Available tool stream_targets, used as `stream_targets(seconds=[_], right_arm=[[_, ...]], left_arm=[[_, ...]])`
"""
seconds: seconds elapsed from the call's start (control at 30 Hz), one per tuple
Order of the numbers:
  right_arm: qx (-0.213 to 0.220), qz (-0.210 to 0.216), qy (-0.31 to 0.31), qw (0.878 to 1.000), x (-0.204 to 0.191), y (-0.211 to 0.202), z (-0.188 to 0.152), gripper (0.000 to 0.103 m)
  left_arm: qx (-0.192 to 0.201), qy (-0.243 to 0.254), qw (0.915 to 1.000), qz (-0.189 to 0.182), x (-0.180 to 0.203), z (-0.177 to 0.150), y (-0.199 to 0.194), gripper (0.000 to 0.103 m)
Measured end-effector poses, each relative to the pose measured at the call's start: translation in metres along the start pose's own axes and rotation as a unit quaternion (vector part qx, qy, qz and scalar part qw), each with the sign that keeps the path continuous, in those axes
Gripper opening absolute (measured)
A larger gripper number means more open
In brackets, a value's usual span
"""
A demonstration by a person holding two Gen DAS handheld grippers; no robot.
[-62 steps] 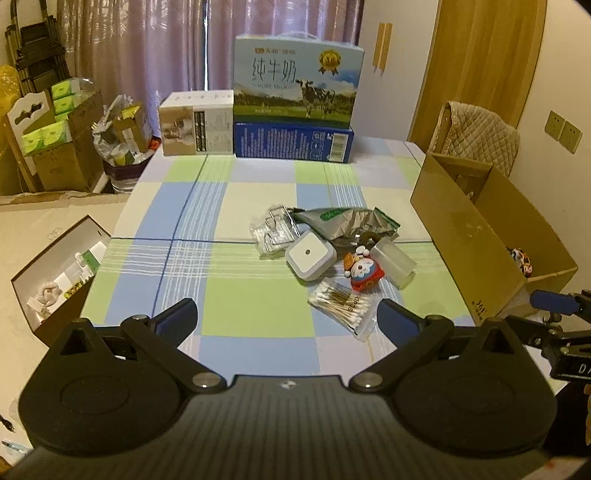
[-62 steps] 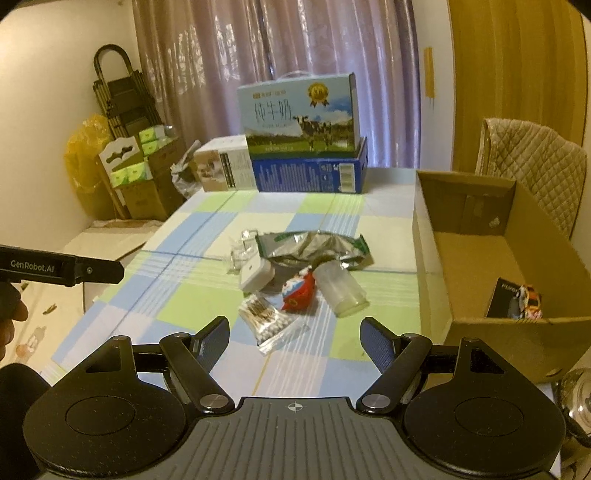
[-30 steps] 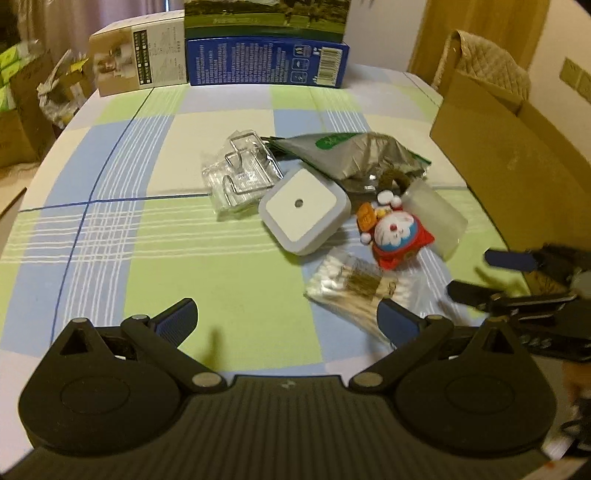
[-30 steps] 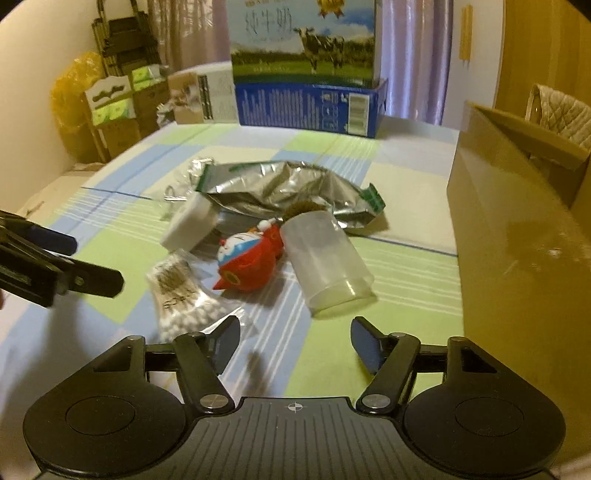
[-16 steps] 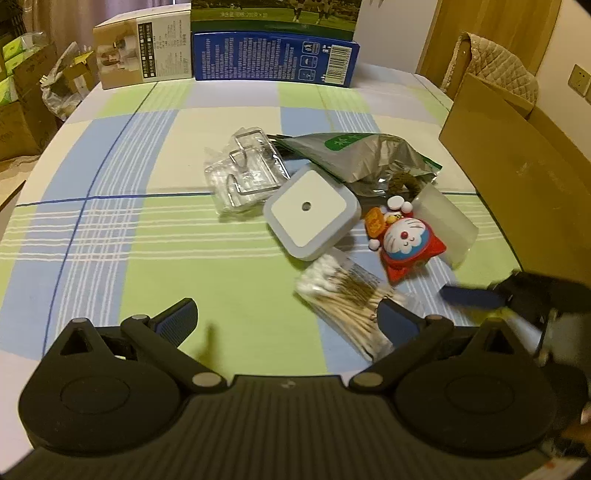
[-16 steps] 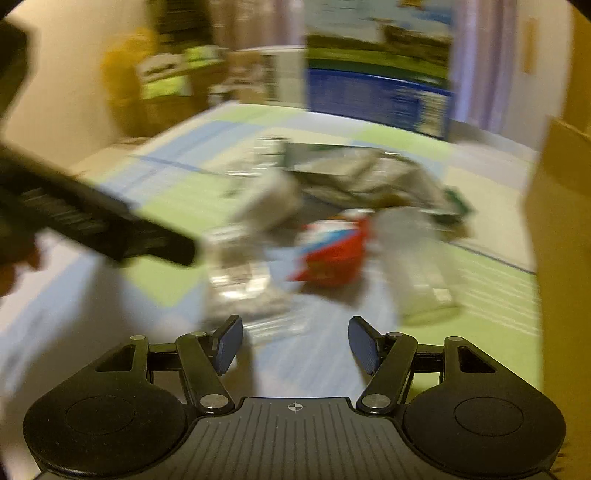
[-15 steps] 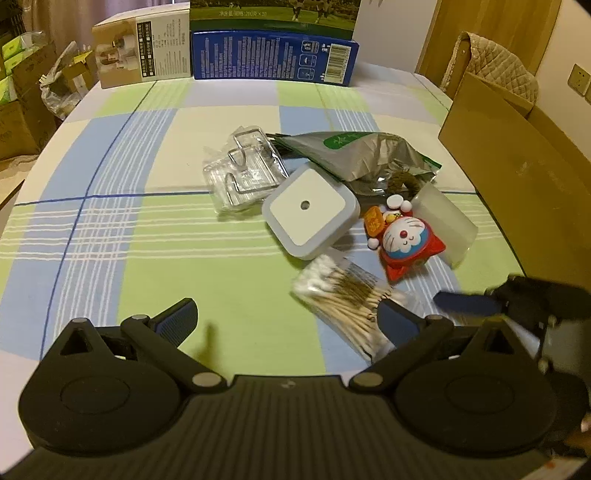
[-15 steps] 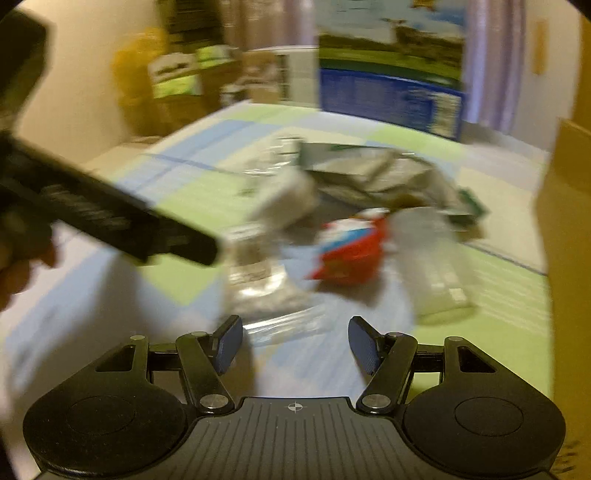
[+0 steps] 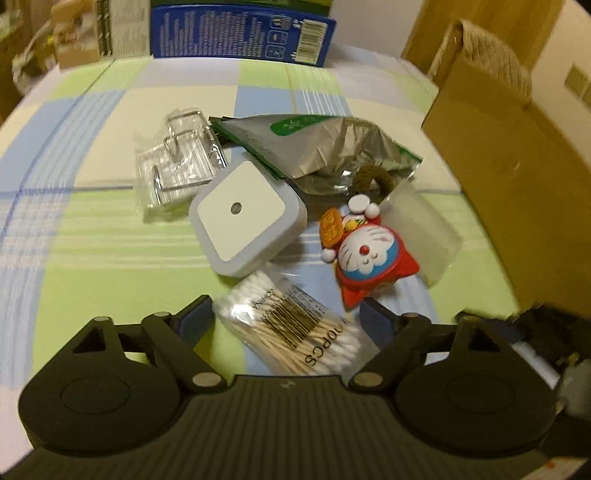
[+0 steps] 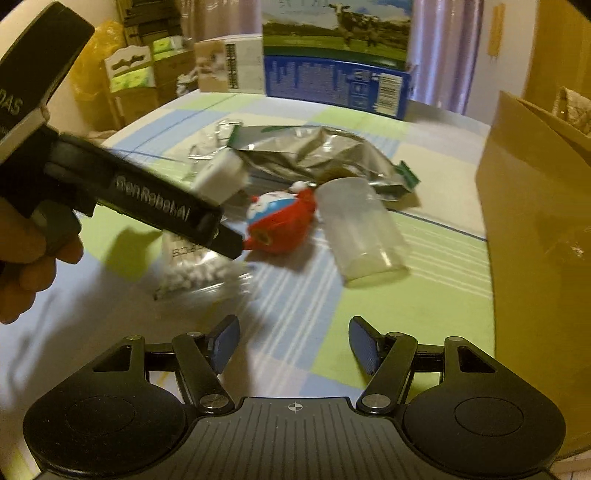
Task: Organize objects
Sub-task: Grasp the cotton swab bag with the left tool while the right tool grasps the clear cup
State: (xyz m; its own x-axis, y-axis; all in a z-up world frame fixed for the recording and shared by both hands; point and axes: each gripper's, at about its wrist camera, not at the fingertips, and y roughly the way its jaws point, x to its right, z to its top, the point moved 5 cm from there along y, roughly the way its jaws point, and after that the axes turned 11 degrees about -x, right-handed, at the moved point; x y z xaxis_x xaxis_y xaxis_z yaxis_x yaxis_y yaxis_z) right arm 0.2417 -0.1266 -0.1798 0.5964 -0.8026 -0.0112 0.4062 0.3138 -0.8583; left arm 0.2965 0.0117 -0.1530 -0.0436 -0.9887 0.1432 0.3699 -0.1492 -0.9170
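Now, w/ left gripper (image 9: 286,317) wide open, empty, straddling the cotton swab pack (image 9: 291,328) just nearer than the white square device (image 9: 247,218), lower, centre, close gently; right gripper (image 10: 293,341) open, idle.

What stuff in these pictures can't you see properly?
- Cardboard box, both views: only its outer wall shows, so the inside is hidden.
- Cotton swab pack, right wrist view: blurred, partly behind the left gripper.
- Milk carton, right wrist view: top cut off by the edge.
- Clear plastic packet, left wrist view: too blurry to name its contents.
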Motion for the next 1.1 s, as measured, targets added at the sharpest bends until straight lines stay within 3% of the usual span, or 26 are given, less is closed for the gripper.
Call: stream_targets(seconds=[0.1,0.23,0.37,0.53,0.67,0.8,0.87,1.0,1.03,1.1], right_arm=[[0.006,-0.008,0.016,1.0,0.006,-0.001,0.002,0.062],[0.025,-0.01,0.039,0.999,0.013,-0.006,0.006,0.062],[0.047,-0.017,0.051,0.997,0.019,-0.01,0.015,0.062],[0.059,-0.064,0.015,0.996,0.024,-0.001,0.031,0.062],[0.051,-0.076,-0.006,0.996,0.032,0.011,0.041,0.062],[0.05,-0.061,-0.015,0.997,0.039,0.02,0.051,0.062],[0.044,-0.061,-0.031,0.997,0.039,0.026,0.055,0.062],[0.025,-0.023,0.001,0.999,0.045,0.035,0.055,0.062],[0.022,-0.015,0.016,1.0,0.046,0.034,0.054,0.055],[0.016,-0.023,0.02,0.999,0.043,0.03,0.052,0.052]], left_arm=[[-0.009,0.023,0.9993,0.028,-0.003,-0.006,-0.002,0.076],[-0.016,0.033,0.9973,0.064,-0.019,-0.013,-0.009,0.058],[-0.012,0.025,0.9976,0.064,-0.028,-0.011,-0.013,0.038],[-0.008,0.036,0.9975,0.06,-0.025,-0.011,-0.012,0.03],[-0.008,0.038,0.9978,0.053,-0.022,-0.012,-0.013,0.029],[-0.007,0.036,0.9982,0.047,-0.022,-0.012,-0.013,0.032],[-0.009,0.032,0.9988,0.037,-0.021,-0.012,-0.013,0.048],[-0.011,0.037,0.9985,0.038,-0.02,-0.015,-0.014,0.048],[-0.01,0.038,0.9984,0.041,-0.02,-0.015,-0.014,0.047],[-0.011,0.04,0.9981,0.045,-0.021,-0.015,-0.014,0.043]])
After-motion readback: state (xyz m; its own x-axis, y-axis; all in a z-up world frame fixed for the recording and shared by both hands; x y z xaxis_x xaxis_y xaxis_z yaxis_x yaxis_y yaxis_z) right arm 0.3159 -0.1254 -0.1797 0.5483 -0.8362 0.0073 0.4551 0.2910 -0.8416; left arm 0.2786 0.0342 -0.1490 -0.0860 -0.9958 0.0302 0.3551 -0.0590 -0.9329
